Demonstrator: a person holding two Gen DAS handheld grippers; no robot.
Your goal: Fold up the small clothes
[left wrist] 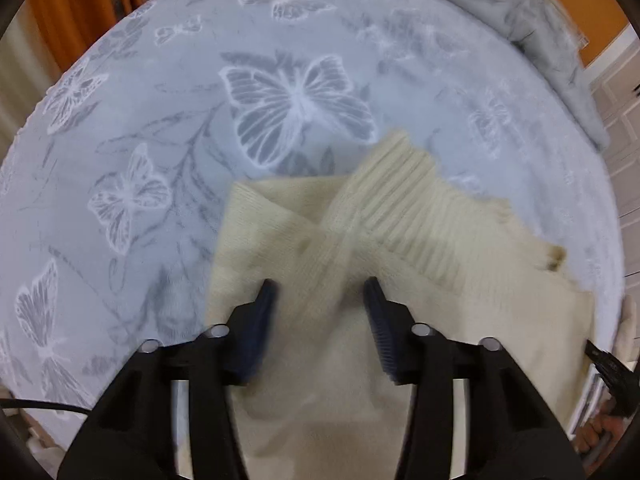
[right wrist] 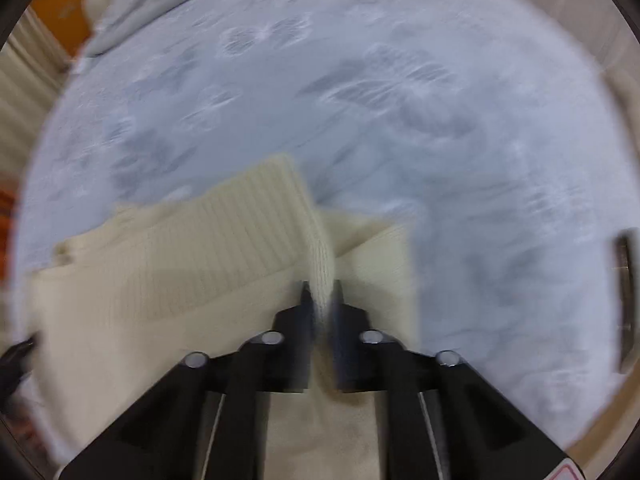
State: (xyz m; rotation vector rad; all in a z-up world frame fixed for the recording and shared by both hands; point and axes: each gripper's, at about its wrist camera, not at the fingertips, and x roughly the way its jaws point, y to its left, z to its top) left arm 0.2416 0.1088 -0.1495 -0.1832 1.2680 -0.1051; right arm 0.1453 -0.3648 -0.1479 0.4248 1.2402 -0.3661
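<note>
Left wrist view: the left gripper (left wrist: 320,300) points steeply down over a cream knitted sweater (left wrist: 400,240) spread on a bed under a pale blue butterfly-print bedspread (left wrist: 200,100). Its jaws stand apart, one blue pad (left wrist: 262,320) on each side of a blurred sleeve that rises between them; the blur hides whether the pads touch the knit, but a gap shows on both sides. Two ribbed sleeves lie crossed over the sweater's body, just ahead of the fingertips. A rumpled grey blanket (left wrist: 540,20) lies at the far edge of the bed. At the right rim, part of the other gripper and a hand (left wrist: 604,428) show.

Right wrist view: the right gripper (right wrist: 322,292) also tilts steeply downward, above the same sweater (right wrist: 160,280). Its jaws are nearly together, clamped on a ribbed sleeve (right wrist: 320,256) that lifts from the garment into the pinch. The picture is smeared; the bedspread (right wrist: 440,120) fills the rest.
</note>
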